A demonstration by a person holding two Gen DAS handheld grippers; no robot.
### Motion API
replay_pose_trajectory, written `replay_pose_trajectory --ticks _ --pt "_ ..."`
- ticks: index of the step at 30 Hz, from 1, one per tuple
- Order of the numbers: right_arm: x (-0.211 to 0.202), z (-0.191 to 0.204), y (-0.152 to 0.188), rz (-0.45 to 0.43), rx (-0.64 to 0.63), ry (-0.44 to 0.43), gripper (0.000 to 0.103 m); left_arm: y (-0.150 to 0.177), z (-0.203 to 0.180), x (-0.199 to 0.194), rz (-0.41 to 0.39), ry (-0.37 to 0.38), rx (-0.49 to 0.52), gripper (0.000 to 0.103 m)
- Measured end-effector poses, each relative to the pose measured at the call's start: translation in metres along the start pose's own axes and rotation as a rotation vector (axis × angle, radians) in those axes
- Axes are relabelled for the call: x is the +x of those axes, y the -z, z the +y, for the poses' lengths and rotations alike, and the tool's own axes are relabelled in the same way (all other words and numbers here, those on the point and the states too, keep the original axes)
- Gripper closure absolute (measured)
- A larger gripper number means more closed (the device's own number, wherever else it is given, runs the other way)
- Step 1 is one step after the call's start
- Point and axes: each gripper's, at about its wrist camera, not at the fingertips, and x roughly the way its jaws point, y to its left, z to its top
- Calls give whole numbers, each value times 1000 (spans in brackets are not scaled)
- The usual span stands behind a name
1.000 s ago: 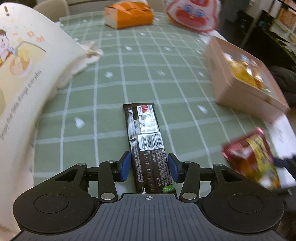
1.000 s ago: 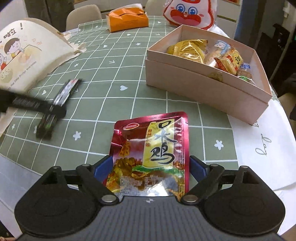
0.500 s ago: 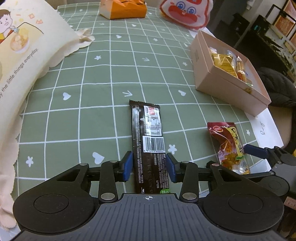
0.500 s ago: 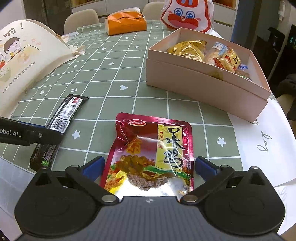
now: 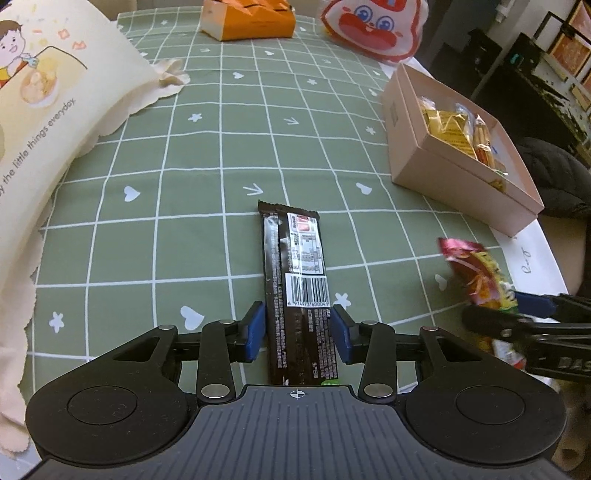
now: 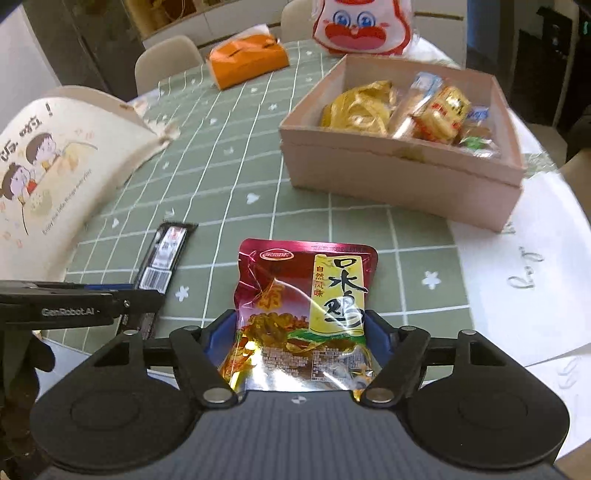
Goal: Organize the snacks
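A dark chocolate bar lies lengthwise on the green checked tablecloth. My left gripper is closed on its near end, a blue pad against each long edge. To the right, a red and yellow snack pouch sits in my right gripper. Its jaws are closing, and the pads press the pouch's sides so the foil buckles. In the left wrist view the pouch hangs tilted just above the cloth. A pink open box holding several wrapped snacks stands beyond it. The bar shows left of the pouch.
A cream bag with cartoon children curls up along the left. An orange tissue box and a red and white cartoon bag stand at the far edge, with chairs behind. White paper lies at the right.
The right jaws widened, then closed in on the pouch and raised its front off the cloth. The left pads drew in against the bar, which stayed put.
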Motion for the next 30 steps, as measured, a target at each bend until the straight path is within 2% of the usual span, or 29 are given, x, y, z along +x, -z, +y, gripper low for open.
replay_pose_trajectory --ticks 3,5,10,11,12,14,16,19,20,23,26,30 --pt "-13 4 -1 -32 -43 9 31 0 -2 0 -1 -8 2 60" --pt "-16 11 1 -40 -103 44 31 0 -3 0 0 -13 1 60" --pt "-18 18 9 -24 -155 61 31 1 -2 0 -4 -15 -7 60" --pt "-18 19 10 -22 -161 63 31 1 -1 0 -7 -13 -9 62" --pt "-19 20 12 -21 -166 67 31 1 -1 -1 -11 -15 -12 69" --pt "-21 19 14 -24 -172 82 31 3 3 -2 -13 21 -31 78" --pt "-24 17 15 -27 -172 102 31 5 3 -2 -16 47 -34 78" --pt "-27 12 16 -35 -161 128 31 8 -4 -5 -27 37 11 80" --pt "-28 10 16 -36 -158 134 31 9 -7 -6 -29 36 25 85" --pt "-31 5 18 -42 -144 152 31 11 -13 -15 -49 53 71 90" --pt "-31 2 21 -41 -127 160 31 12 -17 -19 -46 56 100 91" --pt "-26 2 29 -29 -114 169 31 13 -20 -10 -4 2 138 90"
